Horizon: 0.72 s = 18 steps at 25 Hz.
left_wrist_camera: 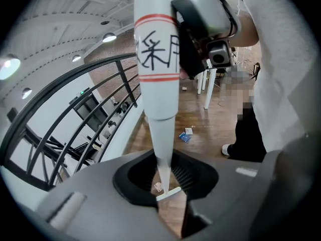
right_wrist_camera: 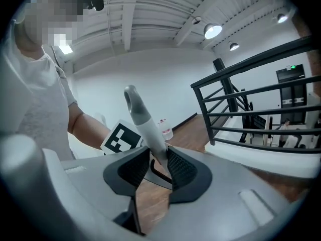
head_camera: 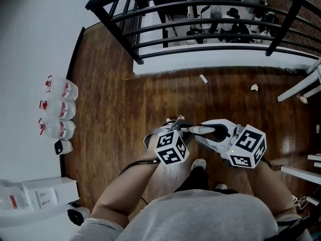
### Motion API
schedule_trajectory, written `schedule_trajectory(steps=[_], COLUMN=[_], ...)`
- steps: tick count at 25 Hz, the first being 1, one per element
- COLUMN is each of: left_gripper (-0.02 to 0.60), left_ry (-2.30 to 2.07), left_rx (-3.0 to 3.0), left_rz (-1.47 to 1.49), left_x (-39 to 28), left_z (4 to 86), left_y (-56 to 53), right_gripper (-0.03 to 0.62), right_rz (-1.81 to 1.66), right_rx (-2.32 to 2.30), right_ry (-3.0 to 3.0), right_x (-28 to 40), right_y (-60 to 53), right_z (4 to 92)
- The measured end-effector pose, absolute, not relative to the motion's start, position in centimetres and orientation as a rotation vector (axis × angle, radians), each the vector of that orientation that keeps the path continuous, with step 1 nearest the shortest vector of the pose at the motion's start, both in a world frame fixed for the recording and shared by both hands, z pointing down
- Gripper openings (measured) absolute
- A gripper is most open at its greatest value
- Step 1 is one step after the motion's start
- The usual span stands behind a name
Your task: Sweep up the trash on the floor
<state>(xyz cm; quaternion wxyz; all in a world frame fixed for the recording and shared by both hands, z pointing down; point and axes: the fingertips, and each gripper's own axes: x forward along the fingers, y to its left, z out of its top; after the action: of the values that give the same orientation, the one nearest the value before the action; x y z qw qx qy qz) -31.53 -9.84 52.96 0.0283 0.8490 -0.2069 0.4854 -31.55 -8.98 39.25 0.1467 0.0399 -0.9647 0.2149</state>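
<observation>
Left tool (left_wrist_camera: 163, 177) and right tool (right_wrist_camera: 159, 167) both squeeze the broom handle (left_wrist_camera: 157, 84). Paper scraps (head_camera: 203, 78) lie far ahead, by the railing (head_camera: 115, 35). A hard push could knock them over that edge.

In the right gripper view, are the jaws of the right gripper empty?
No, the jaws of the right gripper are closed on a grey-white handle, which rises from between their dark pads.
</observation>
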Motion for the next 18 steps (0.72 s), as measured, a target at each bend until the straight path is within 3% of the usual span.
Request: schedule_trajectory(steps=[7,18], left_gripper=[0.083,0.08], left_ry=[-0.636,-0.651], left_rx=[2.567,2.6], left_rz=[1.54,1.465], left_x=[-35.1,-31.0], left_z=[56.4,58.8], left_y=[-13.1,-16.8], right_gripper=[0.107,0.1], right_rz=[0.611,0.64], right_rx=[0.093,0.222], right_ry=[-2.695,-2.644], right_x=[-34.1,-29.7], right_y=[-11.9,-15.7], right_z=[43.1,45.8])
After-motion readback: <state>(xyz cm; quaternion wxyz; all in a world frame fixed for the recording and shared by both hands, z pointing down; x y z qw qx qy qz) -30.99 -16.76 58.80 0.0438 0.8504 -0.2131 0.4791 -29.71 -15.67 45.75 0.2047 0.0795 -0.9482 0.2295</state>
